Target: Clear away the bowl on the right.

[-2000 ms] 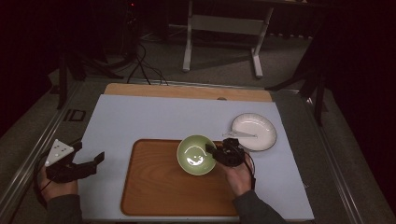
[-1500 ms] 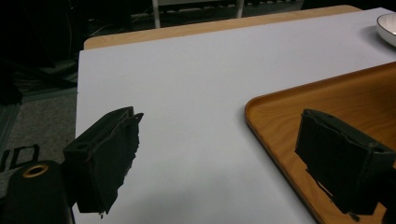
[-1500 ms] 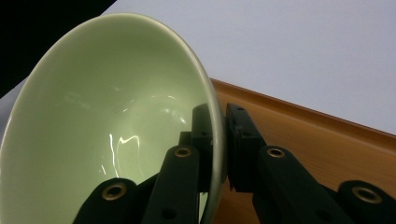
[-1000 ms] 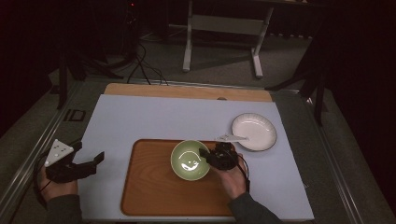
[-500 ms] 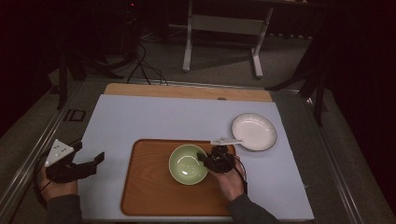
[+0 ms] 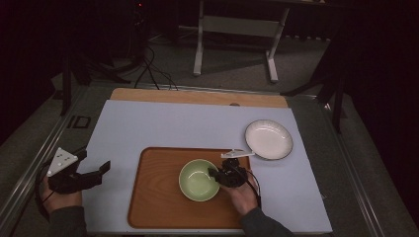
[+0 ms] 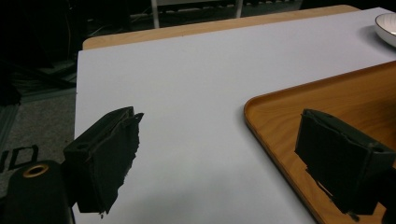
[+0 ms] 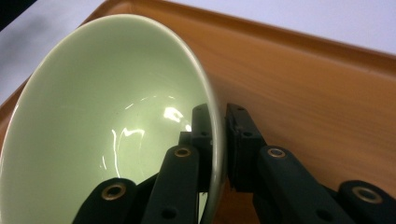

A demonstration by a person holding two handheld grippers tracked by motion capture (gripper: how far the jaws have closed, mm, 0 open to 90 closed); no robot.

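A pale green bowl (image 6: 198, 179) sits over the middle of the wooden tray (image 6: 158, 197). My right gripper (image 6: 216, 174) is shut on the bowl's right rim. In the right gripper view the green bowl (image 8: 93, 116) has its rim pinched between the two black jaws of the right gripper (image 8: 218, 135), one inside and one outside, above the tray (image 8: 303, 84). My left gripper (image 6: 101, 170) rests at the table's left edge, open and holding nothing. In the left gripper view the left gripper (image 7: 219, 158) stands wide apart over the white mat, with the tray's corner (image 7: 289, 116) to the right.
A white plate (image 6: 269, 138) lies on the white mat (image 6: 173, 123) to the right of the tray, its rim also in the left gripper view's plate (image 7: 386, 25) corner. A wooden strip borders the table's far edge. Dark floor and a metal stand lie beyond.
My right gripper has carried the green bowl leftward and toward me across the tray. The left gripper has kept still.
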